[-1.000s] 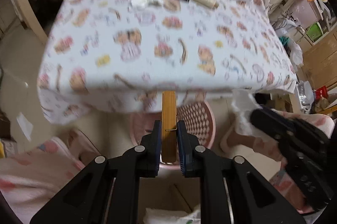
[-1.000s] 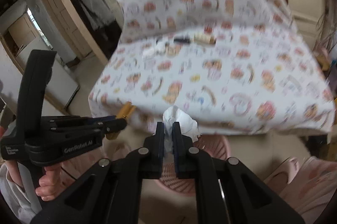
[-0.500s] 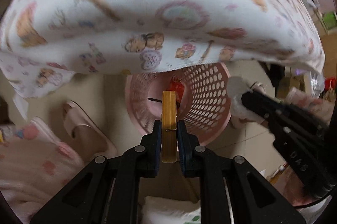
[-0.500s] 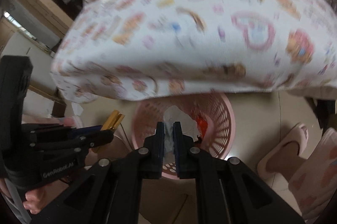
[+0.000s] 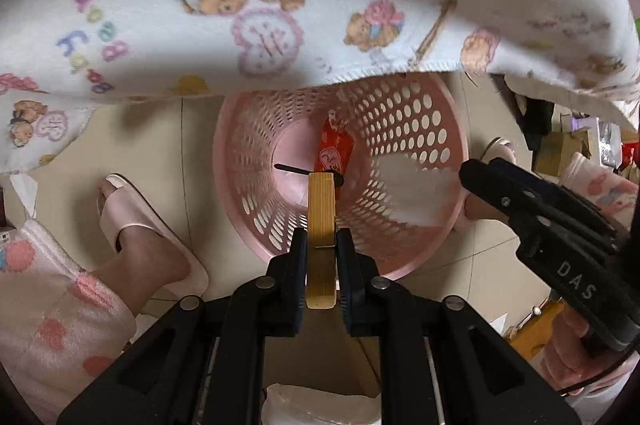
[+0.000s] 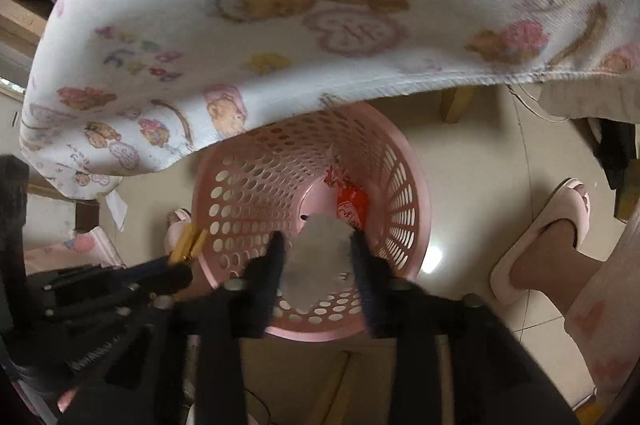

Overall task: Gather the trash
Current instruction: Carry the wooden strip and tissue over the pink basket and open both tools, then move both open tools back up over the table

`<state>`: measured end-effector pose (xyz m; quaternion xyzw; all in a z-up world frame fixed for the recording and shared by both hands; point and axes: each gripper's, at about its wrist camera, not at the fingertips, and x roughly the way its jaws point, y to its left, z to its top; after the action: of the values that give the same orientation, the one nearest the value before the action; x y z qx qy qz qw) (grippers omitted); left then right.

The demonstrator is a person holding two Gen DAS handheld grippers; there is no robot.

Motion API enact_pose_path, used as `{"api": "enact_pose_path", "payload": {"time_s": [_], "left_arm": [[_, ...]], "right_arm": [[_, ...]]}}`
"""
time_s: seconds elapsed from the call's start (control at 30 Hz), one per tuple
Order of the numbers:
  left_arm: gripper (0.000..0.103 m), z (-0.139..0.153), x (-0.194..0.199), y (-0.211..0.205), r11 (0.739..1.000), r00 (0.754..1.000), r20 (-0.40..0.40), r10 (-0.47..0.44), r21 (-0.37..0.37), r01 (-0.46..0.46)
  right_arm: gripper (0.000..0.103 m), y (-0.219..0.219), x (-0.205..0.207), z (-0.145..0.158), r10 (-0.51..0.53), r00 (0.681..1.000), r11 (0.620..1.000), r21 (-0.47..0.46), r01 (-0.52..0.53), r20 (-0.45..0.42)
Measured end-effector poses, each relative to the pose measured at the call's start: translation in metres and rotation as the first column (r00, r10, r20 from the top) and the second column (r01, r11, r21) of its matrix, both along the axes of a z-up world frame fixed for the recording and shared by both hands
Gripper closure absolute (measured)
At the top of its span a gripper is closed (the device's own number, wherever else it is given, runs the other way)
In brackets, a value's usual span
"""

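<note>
Both grippers have dropped over the pink basket (image 5: 432, 261); the left gripper (image 5: 321, 245) pinches a wooden clothespin (image 5: 320, 221), the right gripper (image 6: 318, 245) is opening around a blurred, probably loose tissue (image 6: 316, 257).

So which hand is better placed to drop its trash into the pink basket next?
Right. Its claw is over the basket mouth and opening, with the white tissue loose between the fingers. The left claw, also above the basket, is shut on the wooden clothespin.
</note>
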<state>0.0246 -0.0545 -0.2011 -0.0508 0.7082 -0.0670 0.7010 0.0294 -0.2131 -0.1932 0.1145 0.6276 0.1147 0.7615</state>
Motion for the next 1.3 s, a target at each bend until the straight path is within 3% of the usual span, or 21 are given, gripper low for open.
{"api": "enact_pose_path", "payload": {"time_s": [0.07,0.13,0.2,0.27,0.43,0.53,0.63,0.87,0.97,1.17,1.27,1.3], "left_arm": [[0.087,-0.003,0.0,0.001,1.0,1.0,-0.005,-0.004,-0.009,0.004],[0.068,-0.006,0.0,0.003,1.0,1.0,-0.022,-0.003,-0.02,0.003],[0.048,-0.003,-0.002,0.007,1.0,1.0,-0.001,0.012,0.017,-0.012],[0.044,0.004,-0.002,0.008,0.999,1.0,0.021,0.007,0.032,-0.008],[0.036,0.023,-0.004,0.016,0.999,0.996,0.066,0.051,0.007,-0.052],[0.035,0.051,-0.006,0.024,0.996,0.984,0.168,0.064,0.054,-0.074],[0.027,0.087,-0.011,0.034,0.993,0.952,0.294,0.09,0.045,-0.108],[0.014,0.146,-0.025,0.041,0.986,0.84,0.539,0.066,0.092,-0.137],[0.01,0.158,-0.029,0.037,0.987,0.804,0.593,0.044,0.1,-0.128],[0.004,0.184,-0.036,0.039,0.99,0.739,0.67,0.072,0.043,-0.135],[0.003,0.201,-0.023,0.042,0.991,0.752,0.659,0.021,0.085,-0.102],[0.003,0.209,-0.018,0.047,0.989,0.744,0.668,0.028,0.091,-0.12]], "right_arm": [[0.063,0.001,-0.001,0.0,0.006,1.0,1.0,-0.013,-0.006,-0.004],[0.058,0.001,-0.002,0.001,-0.001,1.0,1.0,-0.028,0.001,-0.001],[0.056,0.002,-0.004,0.004,0.007,1.0,0.998,-0.058,-0.006,0.022],[0.047,0.002,-0.005,0.009,0.013,0.999,0.997,-0.075,-0.009,0.051],[0.04,0.001,-0.007,0.027,0.007,0.993,0.995,-0.096,0.004,0.121],[0.037,0.003,-0.012,0.05,0.021,0.981,0.993,-0.12,0.003,0.195],[0.03,0.001,-0.02,0.085,0.019,0.953,0.997,-0.083,0.006,0.301],[0.015,-0.009,-0.038,0.138,-0.002,0.877,0.998,-0.054,0.032,0.481],[0.013,-0.017,-0.04,0.156,-0.028,0.839,0.996,-0.052,0.067,0.543],[0.009,-0.022,-0.044,0.18,-0.009,0.799,0.998,-0.05,0.049,0.601],[0.009,-0.025,-0.043,0.189,0.006,0.794,0.998,-0.054,0.033,0.608],[0.009,-0.025,-0.039,0.193,0.013,0.799,0.998,-0.054,0.025,0.602]]}}
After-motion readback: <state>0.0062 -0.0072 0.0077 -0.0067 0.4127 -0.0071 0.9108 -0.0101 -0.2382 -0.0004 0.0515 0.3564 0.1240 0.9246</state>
